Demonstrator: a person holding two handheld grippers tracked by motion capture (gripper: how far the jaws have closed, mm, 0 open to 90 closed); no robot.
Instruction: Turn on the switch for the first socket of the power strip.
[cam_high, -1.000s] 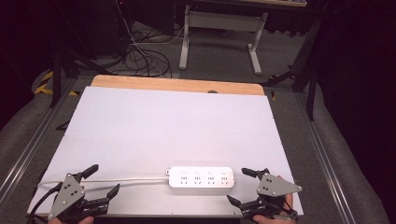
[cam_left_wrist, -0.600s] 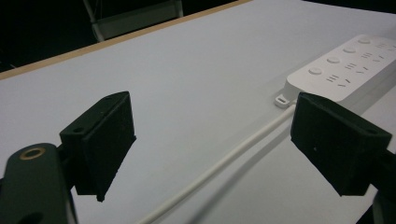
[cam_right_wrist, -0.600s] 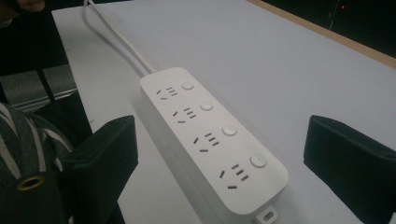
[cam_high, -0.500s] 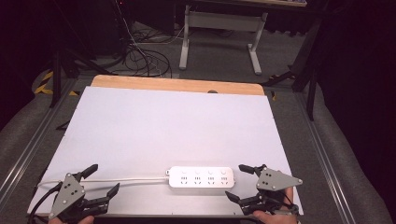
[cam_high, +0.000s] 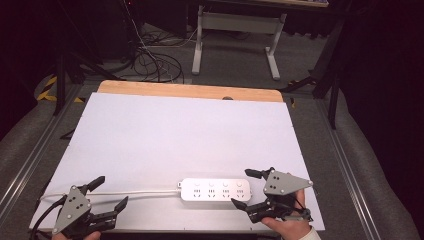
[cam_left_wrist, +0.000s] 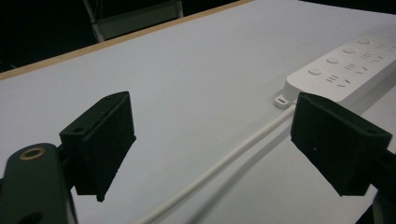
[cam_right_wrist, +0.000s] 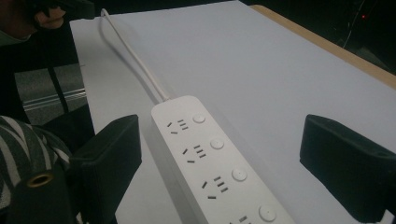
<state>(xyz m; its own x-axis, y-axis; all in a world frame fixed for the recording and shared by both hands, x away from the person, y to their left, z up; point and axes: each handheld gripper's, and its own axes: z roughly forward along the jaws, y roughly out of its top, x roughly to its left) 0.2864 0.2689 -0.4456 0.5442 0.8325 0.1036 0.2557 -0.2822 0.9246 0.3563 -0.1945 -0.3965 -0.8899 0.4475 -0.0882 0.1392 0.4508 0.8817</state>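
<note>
White power strip (cam_high: 215, 189) at six o'clock, both tongs released: left gripper (cam_high: 109, 195) astride its limp cord (cam_high: 135, 192), right gripper (cam_high: 246, 189) flanking the rigid, likely slippery body (best gripped across its narrow sides).

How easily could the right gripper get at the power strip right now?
Probably easily: the right gripper is open, its jaws straddle the near end of the power strip, and nothing lies between them.

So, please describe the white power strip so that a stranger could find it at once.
Look at the white table top, along its near edge. The power strip lies flat there, between the left gripper and the right gripper. It is a white bar with four round buttons, and its cord runs left.
</note>
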